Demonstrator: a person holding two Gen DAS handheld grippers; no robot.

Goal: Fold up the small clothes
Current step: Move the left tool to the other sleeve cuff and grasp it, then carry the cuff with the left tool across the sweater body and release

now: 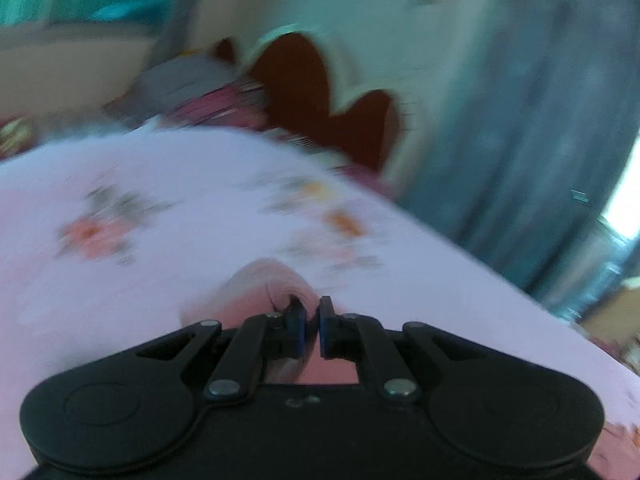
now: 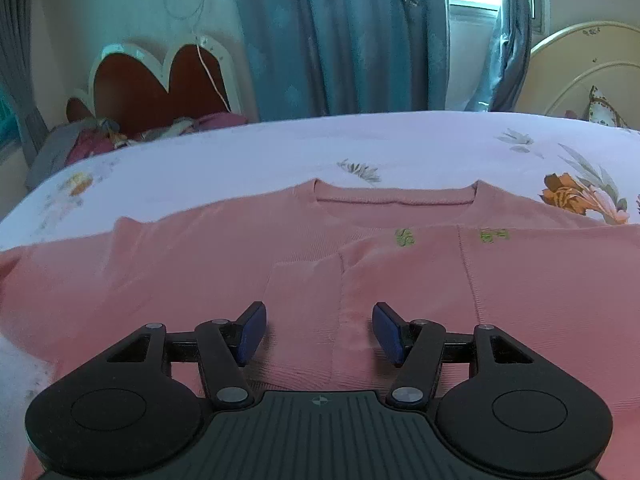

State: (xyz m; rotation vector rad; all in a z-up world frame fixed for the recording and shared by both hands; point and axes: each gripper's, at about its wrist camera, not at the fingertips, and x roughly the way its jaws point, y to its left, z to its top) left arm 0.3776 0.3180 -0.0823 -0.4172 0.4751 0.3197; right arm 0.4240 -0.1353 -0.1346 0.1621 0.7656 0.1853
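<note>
A small pink top lies flat on the white flowered bedsheet, neckline at the far side, with the right side folded over the middle. My right gripper is open and empty, just above the top's folded part near its lower middle. In the blurred left wrist view, my left gripper is shut on a bunched edge of the pink top, lifted over the sheet.
A red heart-shaped headboard and a heap of clothes stand at the far left. Blue curtains hang behind the bed. A cream round bed frame is at the far right.
</note>
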